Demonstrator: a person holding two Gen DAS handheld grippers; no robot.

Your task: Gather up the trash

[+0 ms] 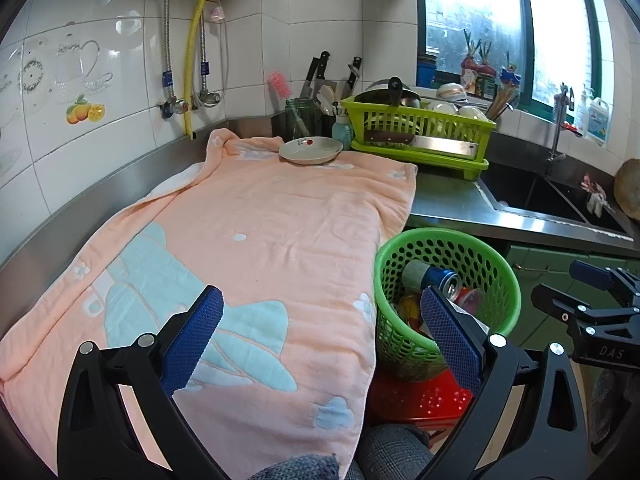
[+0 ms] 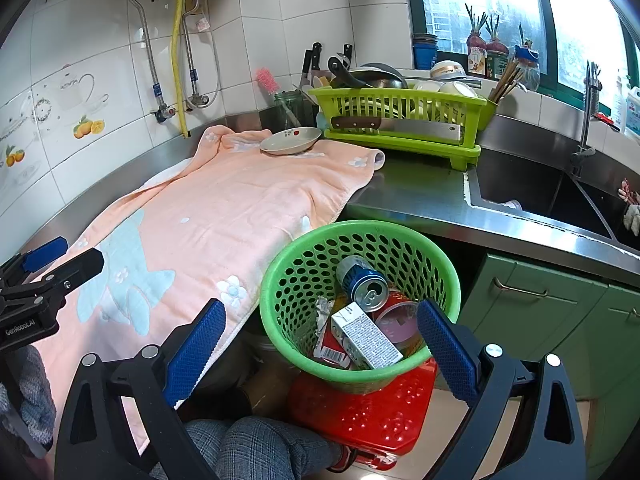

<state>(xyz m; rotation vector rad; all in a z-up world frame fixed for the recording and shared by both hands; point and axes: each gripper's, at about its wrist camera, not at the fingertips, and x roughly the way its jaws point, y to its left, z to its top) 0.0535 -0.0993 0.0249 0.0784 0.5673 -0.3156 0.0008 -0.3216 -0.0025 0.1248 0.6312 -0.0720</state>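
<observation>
In the left wrist view we see the left gripper with its jaws spread wide and empty above the peach towel covering the steel counter; the green basket stands just beside the towel's edge on a red stool, with a blue can inside. In the right wrist view we find the right gripper likewise wide apart and empty, poised over the basket, where the can, a white carton and a crumpled wrapper lie together. A white dish rests on the towel's far end.
</observation>
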